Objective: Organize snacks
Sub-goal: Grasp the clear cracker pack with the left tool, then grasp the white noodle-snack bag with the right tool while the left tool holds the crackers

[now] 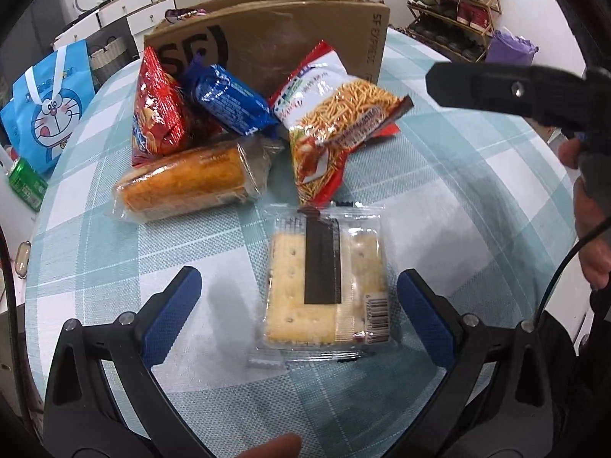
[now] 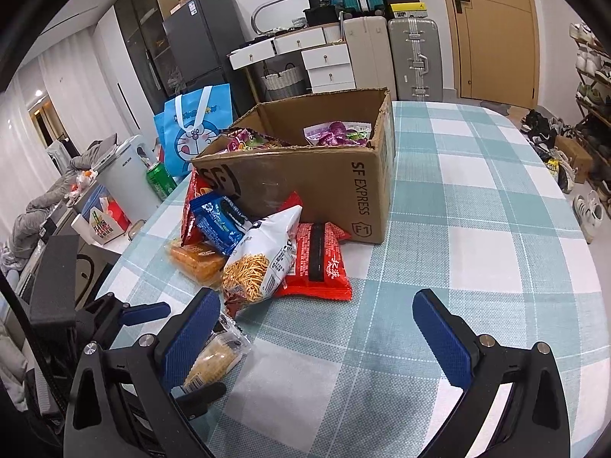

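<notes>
A clear-wrapped cracker pack (image 1: 324, 286) lies flat on the checked tablecloth between the fingers of my left gripper (image 1: 305, 313), which is open and not touching it. Behind it is a pile: a red chips bag (image 1: 156, 110), a blue cookie pack (image 1: 229, 103), a noodle-snack bag (image 1: 332, 126) and a wrapped bread roll (image 1: 187, 183). They lean against an open cardboard box (image 2: 305, 175) that holds purple snack bags (image 2: 336, 133). A flat red packet (image 2: 317, 263) lies beside the pile. My right gripper (image 2: 319, 337) hovers open over bare cloth, right of the cracker pack (image 2: 217, 355).
A blue cartoon bag (image 2: 194, 133) and a green can (image 2: 160, 179) stand beyond the table's left edge. A shoe rack (image 1: 454, 4) and suitcases (image 2: 412, 57) are at the back. The tablecloth (image 2: 477, 210) to the right of the box is bare.
</notes>
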`<state>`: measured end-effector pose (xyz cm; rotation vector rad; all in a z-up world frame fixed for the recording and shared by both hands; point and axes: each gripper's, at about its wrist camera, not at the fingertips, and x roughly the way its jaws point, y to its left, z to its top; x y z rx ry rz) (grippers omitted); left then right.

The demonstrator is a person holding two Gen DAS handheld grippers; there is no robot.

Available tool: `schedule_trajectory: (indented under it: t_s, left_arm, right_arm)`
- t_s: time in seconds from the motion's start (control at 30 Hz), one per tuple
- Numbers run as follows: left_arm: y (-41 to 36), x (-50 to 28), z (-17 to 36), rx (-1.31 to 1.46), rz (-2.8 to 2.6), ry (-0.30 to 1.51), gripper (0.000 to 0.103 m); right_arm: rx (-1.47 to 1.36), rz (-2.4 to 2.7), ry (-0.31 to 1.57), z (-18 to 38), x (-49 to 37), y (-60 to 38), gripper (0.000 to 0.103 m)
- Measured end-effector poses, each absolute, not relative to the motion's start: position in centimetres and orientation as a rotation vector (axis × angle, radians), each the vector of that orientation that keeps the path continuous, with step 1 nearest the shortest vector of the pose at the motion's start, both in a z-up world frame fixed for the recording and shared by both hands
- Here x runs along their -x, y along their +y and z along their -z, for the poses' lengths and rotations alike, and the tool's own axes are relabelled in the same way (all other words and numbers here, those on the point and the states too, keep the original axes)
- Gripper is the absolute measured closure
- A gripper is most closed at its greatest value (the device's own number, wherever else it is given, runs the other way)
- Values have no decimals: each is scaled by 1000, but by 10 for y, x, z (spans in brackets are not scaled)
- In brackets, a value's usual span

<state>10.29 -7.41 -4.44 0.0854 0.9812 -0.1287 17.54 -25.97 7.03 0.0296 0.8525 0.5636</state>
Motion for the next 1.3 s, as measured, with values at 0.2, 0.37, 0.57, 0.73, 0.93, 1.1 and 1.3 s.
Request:
schedule_trajectory:
  t_s: [0.2, 0.37, 0.57, 0.73, 0.93, 1.1, 1.3]
  left_arm:
    - [-75, -102, 46, -63, 181, 978, 26]
    - [-80, -100, 42, -74, 212, 961, 48]
    - [-82, -99, 39, -66, 216, 954, 48]
    - [-78, -96, 30, -46, 218, 928, 48]
    - [-73, -90, 13, -30, 223, 891, 48]
    - [-59, -87, -2, -6, 210, 853, 48]
    - [-43, -86, -19, 23, 182, 821, 48]
  right_arm:
    - [-24, -564, 857, -69, -176, -258, 0]
    - [-21, -566, 857, -68, -176, -257, 0]
    - [-18, -566, 855, -67, -175, -256, 0]
    - [-20, -566, 852, -68, -175, -256, 0]
    - [-29, -560, 838, -71, -175, -259, 0]
    - [-44, -553, 832, -73, -178, -263, 0]
    - [-66, -573, 843, -71, -181, -259, 0]
